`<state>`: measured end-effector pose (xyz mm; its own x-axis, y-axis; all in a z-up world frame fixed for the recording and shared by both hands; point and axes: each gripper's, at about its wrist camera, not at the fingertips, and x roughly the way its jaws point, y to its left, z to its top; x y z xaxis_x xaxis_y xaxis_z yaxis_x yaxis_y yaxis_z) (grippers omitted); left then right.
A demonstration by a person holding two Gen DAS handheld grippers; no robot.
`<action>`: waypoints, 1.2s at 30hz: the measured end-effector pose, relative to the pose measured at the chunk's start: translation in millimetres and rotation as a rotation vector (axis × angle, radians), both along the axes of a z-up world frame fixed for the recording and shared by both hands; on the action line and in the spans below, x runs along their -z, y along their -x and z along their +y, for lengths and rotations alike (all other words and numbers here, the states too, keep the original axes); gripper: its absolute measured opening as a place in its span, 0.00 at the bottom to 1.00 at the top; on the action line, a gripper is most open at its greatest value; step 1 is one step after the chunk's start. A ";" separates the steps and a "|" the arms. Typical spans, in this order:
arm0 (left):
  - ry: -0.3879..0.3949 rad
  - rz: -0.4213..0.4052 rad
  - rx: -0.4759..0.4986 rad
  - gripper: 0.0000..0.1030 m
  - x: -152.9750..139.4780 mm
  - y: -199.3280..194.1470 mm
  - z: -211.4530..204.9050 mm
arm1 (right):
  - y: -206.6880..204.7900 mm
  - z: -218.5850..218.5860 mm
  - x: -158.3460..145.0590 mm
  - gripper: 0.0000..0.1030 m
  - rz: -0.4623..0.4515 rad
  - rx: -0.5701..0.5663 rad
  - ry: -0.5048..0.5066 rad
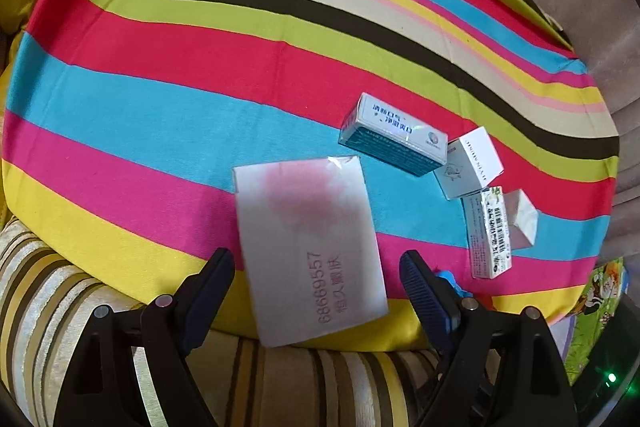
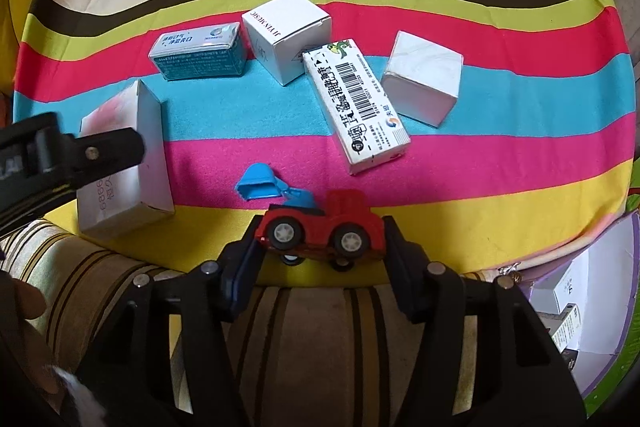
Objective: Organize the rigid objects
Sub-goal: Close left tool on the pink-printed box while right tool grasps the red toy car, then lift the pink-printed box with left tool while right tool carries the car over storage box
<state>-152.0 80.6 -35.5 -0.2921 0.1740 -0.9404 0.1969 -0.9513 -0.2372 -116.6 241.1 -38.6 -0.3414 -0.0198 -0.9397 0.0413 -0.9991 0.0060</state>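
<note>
A white box with red print lies flat on the striped cloth, between the fingers of my left gripper. That gripper is open and its pads stand clear of the box. In the right wrist view the same box sits at the left, with one left finger over it. My right gripper is shut on a red toy truck, one pad at each end. The truck's blue scoop points away from me.
Behind the truck lie a teal box, a white cube with lettering, a long barcode box and a plain white cube. A striped sofa arm is below me. A purple-edged carton holding boxes stands at the right.
</note>
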 end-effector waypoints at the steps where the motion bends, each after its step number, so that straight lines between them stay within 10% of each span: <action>1: 0.007 -0.004 0.001 0.83 2.2 0.2 1.3 | -0.1 0.8 -0.3 0.58 0.002 0.001 0.004; 31: -0.092 0.196 0.109 0.72 -29.2 -44.6 11.9 | -29.0 24.3 -39.9 0.58 0.133 0.077 0.096; 33: -0.096 0.193 0.128 0.41 -29.5 -41.0 21.4 | -31.5 31.3 -42.9 0.58 0.142 0.088 0.102; 36: -0.096 0.172 0.157 0.41 -27.0 -44.2 33.9 | -35.9 40.8 -45.1 0.58 0.147 0.101 0.115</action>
<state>-107.8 114.5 -8.5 -0.4092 0.3155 -0.8562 -0.0023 -0.9387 -0.3448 -80.7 281.9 6.5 -0.4804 -0.0828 -0.8731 -0.0502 -0.9913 0.1216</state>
